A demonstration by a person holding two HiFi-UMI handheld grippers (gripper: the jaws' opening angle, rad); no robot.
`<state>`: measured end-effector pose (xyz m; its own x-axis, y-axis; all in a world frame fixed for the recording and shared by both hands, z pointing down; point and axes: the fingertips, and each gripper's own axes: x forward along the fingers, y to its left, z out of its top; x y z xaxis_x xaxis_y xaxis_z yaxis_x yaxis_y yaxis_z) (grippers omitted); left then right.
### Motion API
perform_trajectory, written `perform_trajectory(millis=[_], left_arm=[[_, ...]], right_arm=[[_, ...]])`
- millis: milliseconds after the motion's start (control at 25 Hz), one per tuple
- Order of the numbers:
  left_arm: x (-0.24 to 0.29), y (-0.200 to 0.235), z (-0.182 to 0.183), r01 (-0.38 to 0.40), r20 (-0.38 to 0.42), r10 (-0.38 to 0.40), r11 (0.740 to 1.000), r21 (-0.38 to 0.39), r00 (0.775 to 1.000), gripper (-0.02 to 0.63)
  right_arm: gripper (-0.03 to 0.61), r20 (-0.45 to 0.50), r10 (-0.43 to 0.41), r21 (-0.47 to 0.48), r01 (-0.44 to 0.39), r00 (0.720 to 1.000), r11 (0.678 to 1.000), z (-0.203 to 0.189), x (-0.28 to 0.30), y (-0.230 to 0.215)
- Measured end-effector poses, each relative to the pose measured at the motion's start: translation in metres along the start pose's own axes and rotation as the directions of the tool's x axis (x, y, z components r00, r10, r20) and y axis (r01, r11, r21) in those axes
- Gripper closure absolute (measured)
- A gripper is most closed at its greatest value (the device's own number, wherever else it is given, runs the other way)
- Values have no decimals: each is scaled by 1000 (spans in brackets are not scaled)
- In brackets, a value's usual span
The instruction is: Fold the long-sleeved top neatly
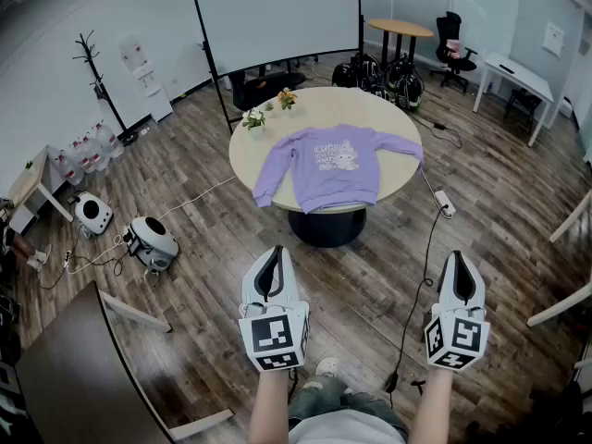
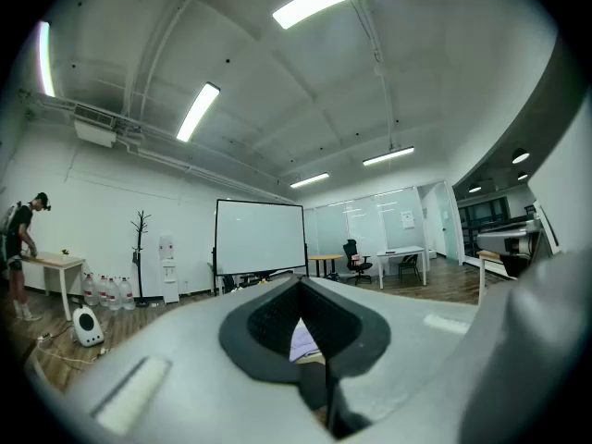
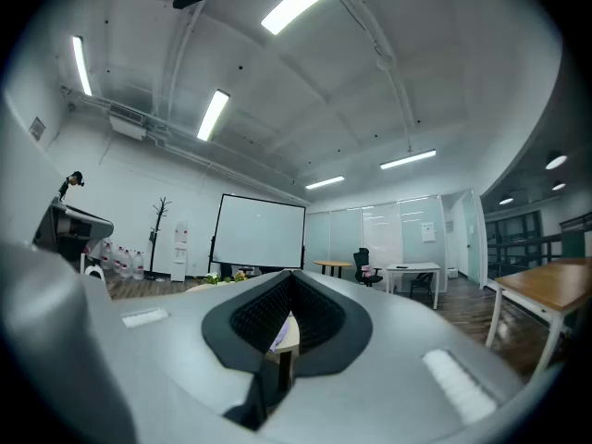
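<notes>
A lilac long-sleeved top [image 1: 333, 166] with a printed chest lies flat, face up, on a round beige table [image 1: 324, 105]. Both sleeves are spread, and the left sleeve hangs over the rim. I stand well back from the table. My left gripper [image 1: 275, 252] and right gripper [image 1: 460, 256] are held low over the wooden floor, both shut with nothing in them. In the left gripper view a sliver of the top [image 2: 303, 340] shows through the gap between the pads of the left gripper [image 2: 301, 281]. The right gripper [image 3: 291, 276] points at the table too.
Two small flower pots [image 1: 254, 118] [image 1: 288, 98] stand on the table's far left. A whiteboard [image 1: 277, 17] and bags [image 1: 379, 72] are behind it. A power strip [image 1: 444, 202] and cable lie on the floor at right, white devices [image 1: 153, 240] at left, and a dark table [image 1: 74, 377] at near left.
</notes>
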<state>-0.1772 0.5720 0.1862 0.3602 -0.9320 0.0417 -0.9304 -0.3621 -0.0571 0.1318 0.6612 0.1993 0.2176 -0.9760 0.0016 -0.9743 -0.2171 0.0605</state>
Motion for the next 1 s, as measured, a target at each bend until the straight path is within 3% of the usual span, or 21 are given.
perform_trajectory(millis=[760, 840, 1000], left_arm=[[74, 28, -13, 19, -6, -19, 1000, 2, 1000, 612], [83, 33, -14, 21, -1, -21, 1000, -1, 1000, 612], [100, 37, -13, 37, 9, -38, 999, 1, 999, 530]], right_arm=[[554, -11, -46, 16, 46, 999, 999, -15, 67, 11], [523, -16, -49, 17, 49, 999, 999, -17, 75, 13], [452, -17, -55, 8, 55, 998, 998, -17, 88, 16]])
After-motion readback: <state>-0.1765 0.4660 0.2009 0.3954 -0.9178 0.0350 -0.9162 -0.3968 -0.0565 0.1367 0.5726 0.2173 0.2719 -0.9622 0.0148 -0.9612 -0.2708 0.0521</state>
